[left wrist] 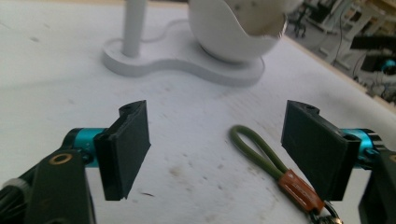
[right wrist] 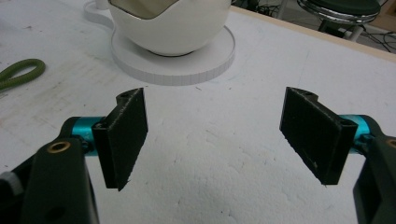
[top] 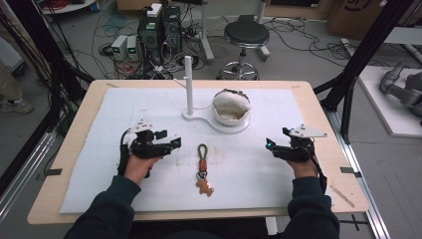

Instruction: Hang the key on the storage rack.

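A keychain [top: 202, 169] lies mid-table: a green cord loop [left wrist: 254, 147], an orange clasp [left wrist: 299, 189] and a small gingerbread-figure charm [top: 204, 187]. My left gripper [top: 174, 143] hovers just left of it, open; in the left gripper view [left wrist: 219, 140] the loop lies on the mat between the jaws, close to the right one, untouched. My right gripper [top: 270, 145] is open to the keychain's right, with bare mat between its jaws [right wrist: 217, 135]. Behind stands a white holder with a post [top: 188, 84] and a white egg-shaped bowl [top: 230, 105]. The loop [right wrist: 21, 72] appears at the right gripper view's left edge.
A white foam mat [top: 99, 164] covers the wooden table [top: 74, 124]. The holder's flat base [top: 209, 121] sits at the back middle. Beyond the table are a black stool [top: 246, 35], electronics boxes [top: 159, 30] and floor cables. Black frame posts [top: 366, 50] flank the table.
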Available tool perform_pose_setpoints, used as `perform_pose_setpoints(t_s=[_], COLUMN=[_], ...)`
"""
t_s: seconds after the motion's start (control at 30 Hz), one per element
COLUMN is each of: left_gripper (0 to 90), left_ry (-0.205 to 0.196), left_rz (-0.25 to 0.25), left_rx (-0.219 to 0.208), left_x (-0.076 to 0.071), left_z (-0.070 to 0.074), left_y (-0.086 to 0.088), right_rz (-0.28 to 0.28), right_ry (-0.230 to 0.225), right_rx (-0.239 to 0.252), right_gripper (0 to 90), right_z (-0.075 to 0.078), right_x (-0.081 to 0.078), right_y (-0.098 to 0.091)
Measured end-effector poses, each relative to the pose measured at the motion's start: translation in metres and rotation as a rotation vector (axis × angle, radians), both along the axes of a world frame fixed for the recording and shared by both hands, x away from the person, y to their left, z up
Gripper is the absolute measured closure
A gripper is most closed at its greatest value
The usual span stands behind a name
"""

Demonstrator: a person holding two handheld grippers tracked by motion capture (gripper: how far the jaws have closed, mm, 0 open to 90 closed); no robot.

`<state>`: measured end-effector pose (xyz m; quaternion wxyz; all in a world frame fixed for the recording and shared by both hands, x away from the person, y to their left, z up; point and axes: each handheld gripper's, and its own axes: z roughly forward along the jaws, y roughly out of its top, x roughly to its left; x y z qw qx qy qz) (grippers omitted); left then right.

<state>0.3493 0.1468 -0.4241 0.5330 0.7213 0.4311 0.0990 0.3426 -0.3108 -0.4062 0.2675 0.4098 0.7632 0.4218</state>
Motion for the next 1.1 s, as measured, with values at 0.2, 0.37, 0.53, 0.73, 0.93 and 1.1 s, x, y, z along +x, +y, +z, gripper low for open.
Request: perform_pose_setpoints(t_s=[0.2,0.37,0.53,0.73,0.93,1.1], left_gripper=[31.6,37.1,43.9,43.5,55.8,70.1], left_ry=[0.047,0.084,0.128,0.107,0.05,0.105], left_rz=[-0.061,-0.06,-0.076,-0.051,-0.098,-0.167], left_rx=[0.087,0.095,0.145,0.238,0.319,0.261], left_x=[-0.005,-0.008,-0.016,-0.022,-0.03,-0.017], left_z=[-0.014,-0.019,-0.022,-0.025,-0.024,-0.023], left_y=[-0.037,-0.052,-0.069,-0.084,-0.098,-0.083], right_rz=[-0.003,-0.007,-0.001,0.0,-0.001,-0.005], right_ry=[0.005,0.008,0.004,0.01,0.012,0.013], right_rx=[0.022,0.033,0.027,0.029,0.018,0.021], right_gripper=[24.1,24.2,24.2,24.3,24.6,24.7], right_z=[0.001,0.001,0.001,0.0,0.0,0.0], right_x=[-0.001,-0.001,0.0,0.001,0.002,0.002], right_y=[-0.003,-0.005,-0.005,-0.004,-0.005,-0.005])
